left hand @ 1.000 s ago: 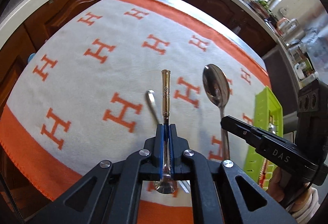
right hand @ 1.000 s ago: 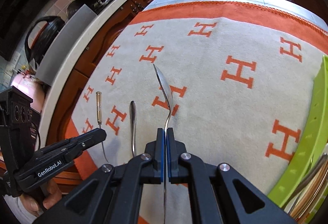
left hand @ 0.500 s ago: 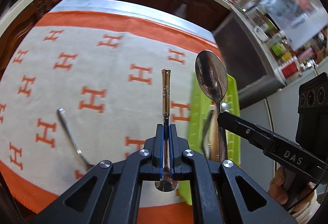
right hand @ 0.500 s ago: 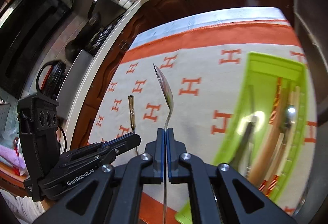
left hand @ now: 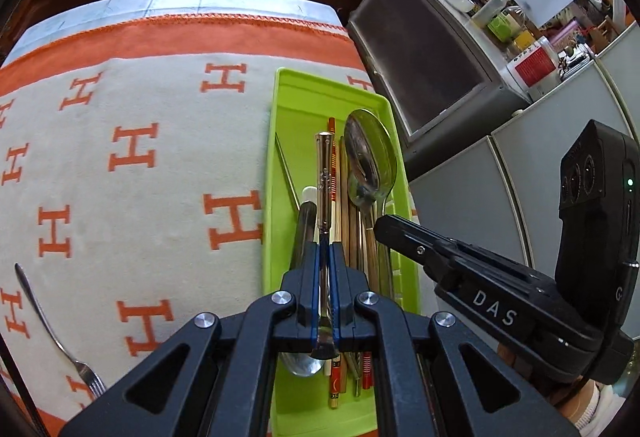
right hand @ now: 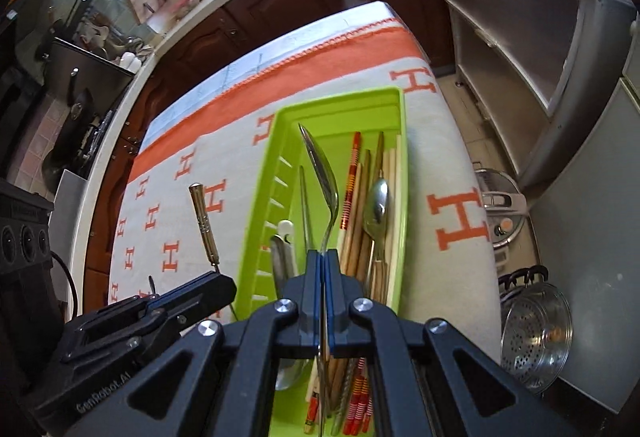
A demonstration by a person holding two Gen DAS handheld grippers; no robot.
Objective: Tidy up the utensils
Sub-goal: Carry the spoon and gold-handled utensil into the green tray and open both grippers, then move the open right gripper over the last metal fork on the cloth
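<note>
- Steel, thin and bare, a fork lay at the far left on the blanket that covered the bench, well apart from everything else and not yet gathered.
- Further right, the left gripper had its jaws closed on the slim shaft of a gold-handled utensil, handle pointing forward; the left wrist view put it over the green tray, the right wrist view beside the tray's left wall, so which was true could not be told.
- The green tray sat near the blanket's right edge, already holding chopsticks, a small spoon and other pieces.
- Rightmost, the right gripper had its jaws shut on the neck of a large steel spoon, bowl raised above the tray.
- By my judgement both held pieces were light, rigid and slick; polished metal could pivot in a narrow pinch, so a hold near the balance point suited them, and the fork would want taking at mid-handle.
</note>
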